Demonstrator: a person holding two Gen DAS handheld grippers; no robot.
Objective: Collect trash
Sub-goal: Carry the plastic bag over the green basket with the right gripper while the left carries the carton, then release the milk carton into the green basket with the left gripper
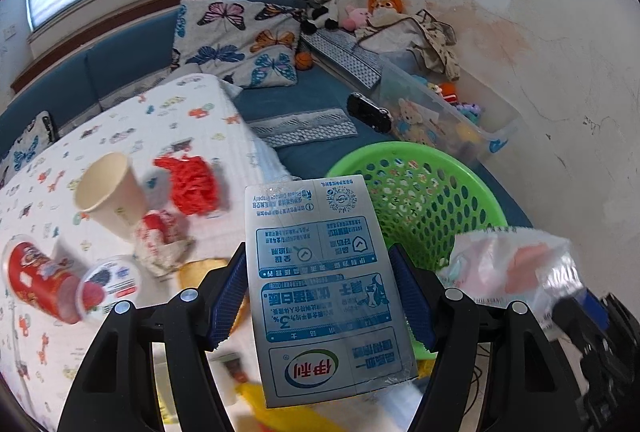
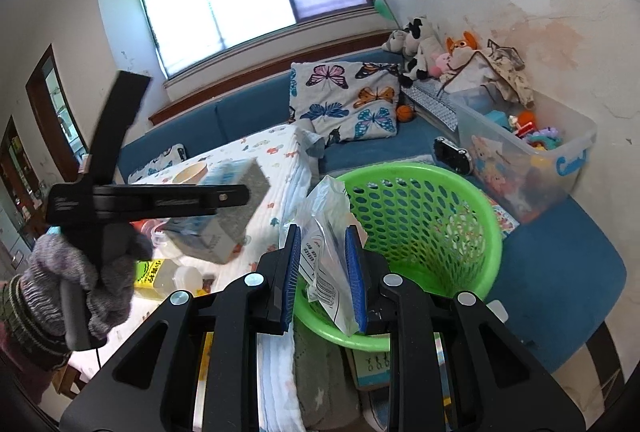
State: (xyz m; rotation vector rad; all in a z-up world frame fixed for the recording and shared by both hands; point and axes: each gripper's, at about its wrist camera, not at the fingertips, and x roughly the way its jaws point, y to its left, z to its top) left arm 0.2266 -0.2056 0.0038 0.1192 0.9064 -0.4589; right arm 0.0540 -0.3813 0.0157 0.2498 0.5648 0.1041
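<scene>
My left gripper [image 1: 320,296] is shut on a silver and blue milk carton [image 1: 320,288], held above the table edge beside the green mesh basket [image 1: 420,192]. My right gripper [image 2: 324,272] is shut on a crumpled clear plastic wrapper [image 2: 328,232], held over the near rim of the basket [image 2: 440,216]. The left gripper with its carton [image 2: 224,200] shows blurred at the left of the right wrist view. The wrapper also shows in the left wrist view [image 1: 516,268]. On the table [image 1: 120,136] lie a paper cup [image 1: 108,192], red netting [image 1: 192,184], a crumpled red and white wrapper [image 1: 160,240], a red chip can [image 1: 40,276] and a small lidded tub [image 1: 108,282].
A blue sofa [image 2: 540,272] holds the basket, a butterfly cushion [image 2: 344,100], a clear toy bin [image 2: 520,152], a black gadget [image 2: 452,154] and plush toys [image 2: 424,48]. A yellow-labelled bottle [image 2: 156,274] lies at the table's near side. A white wall stands at the right.
</scene>
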